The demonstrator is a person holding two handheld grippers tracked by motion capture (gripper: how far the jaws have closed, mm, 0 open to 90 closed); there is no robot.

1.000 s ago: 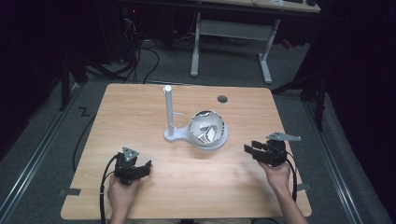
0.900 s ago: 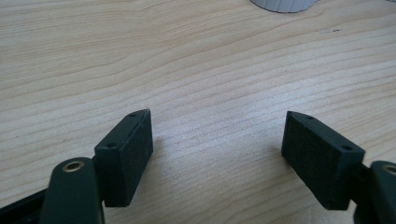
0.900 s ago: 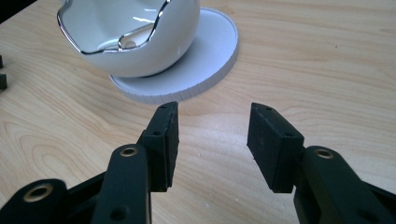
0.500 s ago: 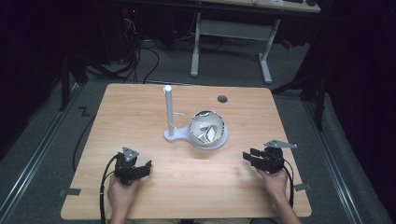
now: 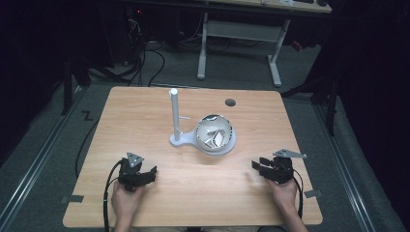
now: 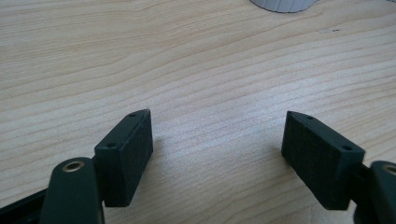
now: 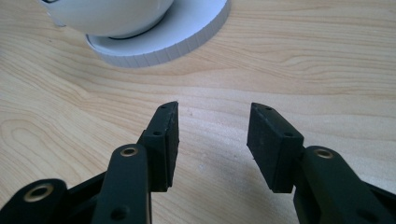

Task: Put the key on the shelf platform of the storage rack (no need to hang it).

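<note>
On the table's (image 5: 145, 121) middle, a white bowl (image 5: 215, 133) on its stand (image 5: 175, 116) holds small pale pieces. Near me, my left tongs (image 5: 145, 174) and right tongs (image 5: 258, 166) gape open, gripping nothing.

Bright, evenly lit table (image 5: 145, 121), dark surroundings, soft shadows, slightly soft focus.

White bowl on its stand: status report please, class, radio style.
Left gripper and right gripper open, empty, low over table. White bowl untouched on stand. Path clear.
</note>
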